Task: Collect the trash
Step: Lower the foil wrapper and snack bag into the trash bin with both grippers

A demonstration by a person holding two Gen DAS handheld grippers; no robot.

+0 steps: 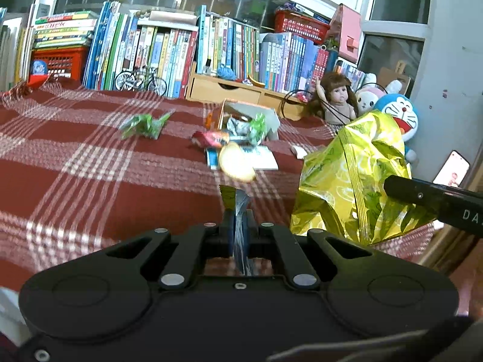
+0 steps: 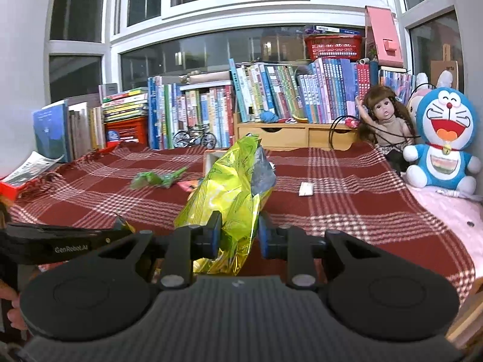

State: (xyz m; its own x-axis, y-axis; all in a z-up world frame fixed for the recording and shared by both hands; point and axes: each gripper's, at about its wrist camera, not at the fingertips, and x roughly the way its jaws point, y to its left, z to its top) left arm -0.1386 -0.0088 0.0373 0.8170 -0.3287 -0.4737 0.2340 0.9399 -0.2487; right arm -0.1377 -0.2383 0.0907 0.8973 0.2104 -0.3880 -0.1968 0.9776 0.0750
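The left tongs [image 1: 240, 226] are clamped tight on a thin, silvery strip of wrapper [image 1: 241, 211] that stands up between the blue pads at the lower middle of the left wrist view; a round yellow piece at its upper end is too blurred to name. The right tongs [image 2: 238, 235] grip a crumpled yellow-green foil snack bag [image 2: 229, 193], which rises from between their pads at the centre of the right wrist view and fills the right side of the left one. Beyond both lies a red plaid blanket [image 1: 75, 163] spread over the surface. On it, toward the upper middle of the left view, rest a green wrapper [image 1: 145, 125], a red-orange wrapper [image 1: 211, 139], a blue-and-white booklet [image 1: 265, 158] and an open cardboard box [image 1: 250, 117] holding more wrappers. A small white scrap [image 2: 306, 188] lies alone on the blanket, right of centre in the right view. Along the back stand rows of books [image 2: 271, 90], a model bicycle [image 2: 194, 138], and a wooden drawer unit [image 2: 286, 134]. At the right edge sit a doll [image 2: 385, 120] and a blue cat plush [image 2: 443, 138].
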